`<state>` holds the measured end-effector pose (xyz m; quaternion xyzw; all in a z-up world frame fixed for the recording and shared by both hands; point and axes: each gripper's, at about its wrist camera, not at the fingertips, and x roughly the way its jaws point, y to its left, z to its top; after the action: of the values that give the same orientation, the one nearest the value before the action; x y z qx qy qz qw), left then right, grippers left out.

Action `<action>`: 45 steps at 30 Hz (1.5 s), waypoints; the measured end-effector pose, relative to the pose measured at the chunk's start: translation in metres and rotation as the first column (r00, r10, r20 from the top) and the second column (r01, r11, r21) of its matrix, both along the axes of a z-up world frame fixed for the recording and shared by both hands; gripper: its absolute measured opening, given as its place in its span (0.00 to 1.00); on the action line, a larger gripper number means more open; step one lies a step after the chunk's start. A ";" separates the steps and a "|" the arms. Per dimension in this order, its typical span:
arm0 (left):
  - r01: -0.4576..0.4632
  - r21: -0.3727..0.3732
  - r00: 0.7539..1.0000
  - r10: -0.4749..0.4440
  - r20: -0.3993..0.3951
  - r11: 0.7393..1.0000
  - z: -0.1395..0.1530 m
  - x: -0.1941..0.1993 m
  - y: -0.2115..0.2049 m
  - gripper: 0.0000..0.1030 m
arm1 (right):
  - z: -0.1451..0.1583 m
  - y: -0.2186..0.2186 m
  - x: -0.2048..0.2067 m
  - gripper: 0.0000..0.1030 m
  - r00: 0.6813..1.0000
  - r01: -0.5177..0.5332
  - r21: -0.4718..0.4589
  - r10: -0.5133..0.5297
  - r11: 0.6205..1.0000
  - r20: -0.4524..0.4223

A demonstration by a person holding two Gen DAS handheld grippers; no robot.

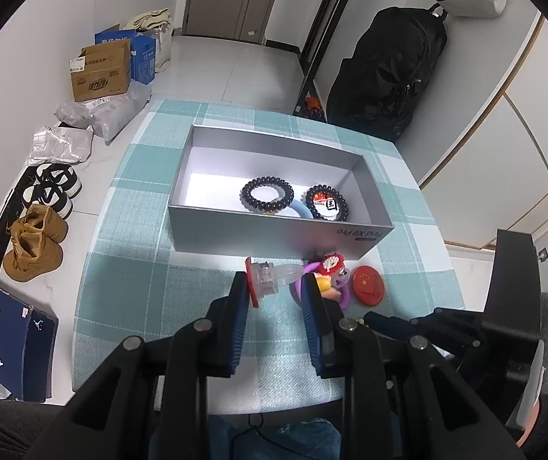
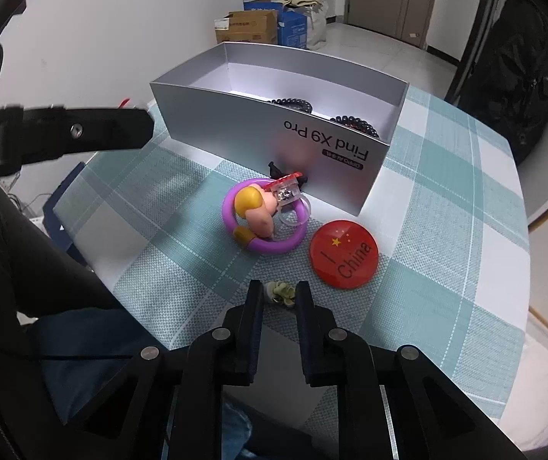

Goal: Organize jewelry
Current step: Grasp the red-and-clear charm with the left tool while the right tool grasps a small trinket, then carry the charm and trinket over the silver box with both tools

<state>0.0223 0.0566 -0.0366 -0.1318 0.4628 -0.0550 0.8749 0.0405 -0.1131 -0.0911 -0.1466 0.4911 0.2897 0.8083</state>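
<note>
Right wrist view: our right gripper (image 2: 279, 293) has pinched in on a small pale-green floral trinket (image 2: 281, 292), nearer us than the open grey cardboard box (image 2: 258, 122) (grip looks shallow, so it may slip mid-lift). Left gripper (image 1: 272, 287) is narrow & empty; could bump the purple plastic ring w/ a figurine (image 2: 264, 220).

The worktop (image 1: 128, 268) is covered with a cloth in teal and white checks. On its far middle stands an open grey box (image 1: 274, 235), with the print "Find X9 Pro" on its near wall. Just near this wall lies a group of small things: a purple ring (image 2: 262, 247) with a yellow and pink figure on it, a clear ring with a red top (image 2: 287, 191) that leans on it, and a small black clip (image 2: 276, 170). To the right of them lies a red round badge (image 2: 343, 255). Nearer lies a small pale green piece (image 2: 281, 292).
</note>
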 end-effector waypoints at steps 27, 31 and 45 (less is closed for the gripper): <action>-0.037 -0.101 0.999 0.039 0.016 0.994 0.010 0.039 0.005 0.21 | 0.083 -0.019 0.036 0.15 0.980 -0.009 0.299 -0.052 0.954 0.194; -0.056 -0.093 0.998 0.057 0.006 0.994 0.010 0.048 0.008 0.21 | 0.081 -0.018 0.049 0.15 0.988 0.010 0.341 -0.063 0.940 0.144; -0.059 -0.107 0.998 0.057 -0.015 0.993 0.006 0.071 0.010 0.21 | 0.087 -0.016 0.079 0.15 0.992 0.037 0.447 -0.087 0.894 0.092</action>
<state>0.0937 0.0668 -0.0307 -0.1923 0.4604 -0.0535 0.8650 0.1194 -0.1289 -0.0043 0.0420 0.3713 0.3596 0.8550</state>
